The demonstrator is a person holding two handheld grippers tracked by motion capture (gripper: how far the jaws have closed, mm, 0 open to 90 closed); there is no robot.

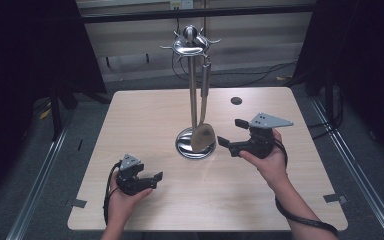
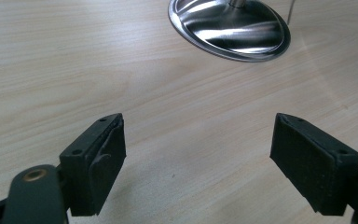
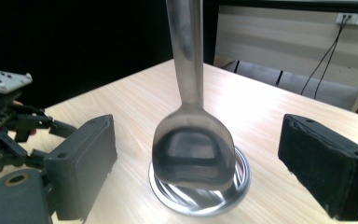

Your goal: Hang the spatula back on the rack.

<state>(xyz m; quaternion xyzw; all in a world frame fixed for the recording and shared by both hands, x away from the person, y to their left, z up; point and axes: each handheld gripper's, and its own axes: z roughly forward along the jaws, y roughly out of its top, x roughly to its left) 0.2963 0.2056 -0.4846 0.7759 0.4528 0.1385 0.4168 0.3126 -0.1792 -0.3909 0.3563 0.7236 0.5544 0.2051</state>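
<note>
Progress: spatula (image 1: 203, 136) hangs on the rack (image 1: 192, 47), held by neither gripper; judged from this, the hanging step looks done, with only the pull-away of the hand left.
Spatula place: near counter (image 1: 145, 115) centre, hooked at the rack's crown, blade low over the round base (image 1: 195, 145), at about 4 o'clock of the pole.
Spatula look: steel handle, long and flat; blade broad, shovel-shaped, dull sheen with a darker recessed centre in the right gripper view (image 3: 193, 151). Hangs roughly plumb, blade edge just above or on the base; cannot tell which.
Right gripper (image 1: 234, 131): at 3 o'clock of the base, near it. Fingers (image 3: 81, 165) set wide apart, pointing at the blade from either side, nothing pressed between them.
Left gripper (image 1: 152, 177): at 7 o'clock of the base, well apart, low on the counter. Fingers (image 2: 98, 161) spread wide, bare wood between.
Base look: polished dish, swirled reflections (image 2: 230, 25).
Risk: blade may swing if brushed.
</note>
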